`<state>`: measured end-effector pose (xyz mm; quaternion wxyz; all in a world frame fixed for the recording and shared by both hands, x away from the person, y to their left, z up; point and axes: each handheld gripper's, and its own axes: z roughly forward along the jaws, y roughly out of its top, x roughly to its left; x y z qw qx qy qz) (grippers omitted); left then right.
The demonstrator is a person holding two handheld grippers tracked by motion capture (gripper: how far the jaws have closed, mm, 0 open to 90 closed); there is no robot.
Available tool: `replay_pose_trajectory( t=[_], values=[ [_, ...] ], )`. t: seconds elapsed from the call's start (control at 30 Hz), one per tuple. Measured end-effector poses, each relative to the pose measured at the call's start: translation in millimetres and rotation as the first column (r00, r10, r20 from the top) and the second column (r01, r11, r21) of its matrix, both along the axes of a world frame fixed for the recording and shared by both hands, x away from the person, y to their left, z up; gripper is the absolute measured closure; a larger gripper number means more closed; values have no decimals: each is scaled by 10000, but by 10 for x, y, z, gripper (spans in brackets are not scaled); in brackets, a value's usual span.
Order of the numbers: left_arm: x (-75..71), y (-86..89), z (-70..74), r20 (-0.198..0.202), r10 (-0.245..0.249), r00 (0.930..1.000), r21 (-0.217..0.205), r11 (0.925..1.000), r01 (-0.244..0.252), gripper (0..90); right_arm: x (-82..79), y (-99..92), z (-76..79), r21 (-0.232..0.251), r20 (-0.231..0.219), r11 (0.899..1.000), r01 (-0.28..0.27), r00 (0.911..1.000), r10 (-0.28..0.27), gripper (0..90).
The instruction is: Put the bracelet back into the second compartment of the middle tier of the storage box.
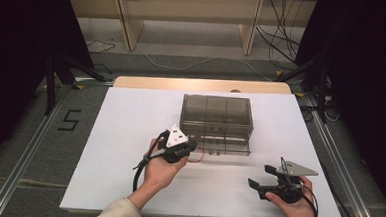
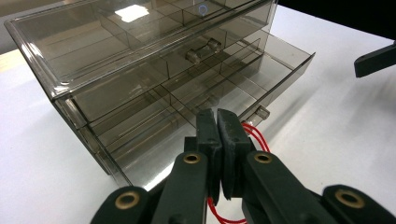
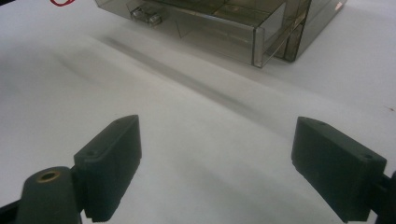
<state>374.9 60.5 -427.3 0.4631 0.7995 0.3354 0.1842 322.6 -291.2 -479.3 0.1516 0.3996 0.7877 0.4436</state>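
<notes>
A smoky clear plastic drawer box (image 1: pixel 216 112) stands mid-table, its bottom drawer (image 1: pixel 224 146) pulled out toward me. My left gripper (image 1: pixel 191 147) is at the drawer's left front corner, shut on a thin red elastic loop (image 1: pixel 197 157). In the left gripper view the jaws (image 2: pixel 218 122) are pressed together with the red loop (image 2: pixel 256 136) sticking out on the right, just above the open drawer (image 2: pixel 224 88) with its dividers. My right gripper (image 1: pixel 261 175) is open over the bare table to the right, nothing between its fingers (image 3: pixel 112 163); the drawer front and handle (image 3: pixel 147 15) lie ahead of it.
The white table top (image 1: pixel 129 135) has free room left of and in front of the box. A wooden edge (image 1: pixel 202 84) runs behind it. Cables and tripod legs (image 1: pixel 68 67) stand on the floor beyond. The right gripper's jaw (image 2: pixel 373 60) shows at the edge of the left gripper view.
</notes>
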Motion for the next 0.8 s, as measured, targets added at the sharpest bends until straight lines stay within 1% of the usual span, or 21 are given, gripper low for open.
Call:
replay_pose_trajectory(
  t=[0.07,0.1,0.27,0.4,0.47,0.5,0.6,0.8],
  values=[
    [-1,-11,2,-39,-27,10000,-16,10000,27,883,1,2,0,-20,-84,10000,43,10000,-43,168],
    [0,-18,2,-43,6,10000,-76,10000,-6,883,2,2,0,-17,-85,10000,44,10000,-44,169],
    [9,-36,13,25,-67,10000,-6,10000,67,883,3,-2,0,-14,0,10000,4,10000,-4,168],
    [12,-57,23,9,-68,10000,-59,10000,68,883,-1,-5,1,8,-4,10000,35,10000,-35,168],
    [16,-79,31,21,-84,10000,-131,9999,85,883,1,-1,-2,11,-76,10000,83,9999,-83,168],
    [21,-86,37,38,-113,9999,-102,9999,113,883,2,-2,-2,-2,-89,10000,66,9999,-66,168],
    [28,-119,48,43,-130,9999,-171,9998,131,883,3,-3,-4,8,-34,10000,55,10000,-55,169],
    [40,-170,75,131,-257,9996,-120,9996,258,883,-2,-8,-1,21,-56,10000,97,9999,-96,169]
  ],
)
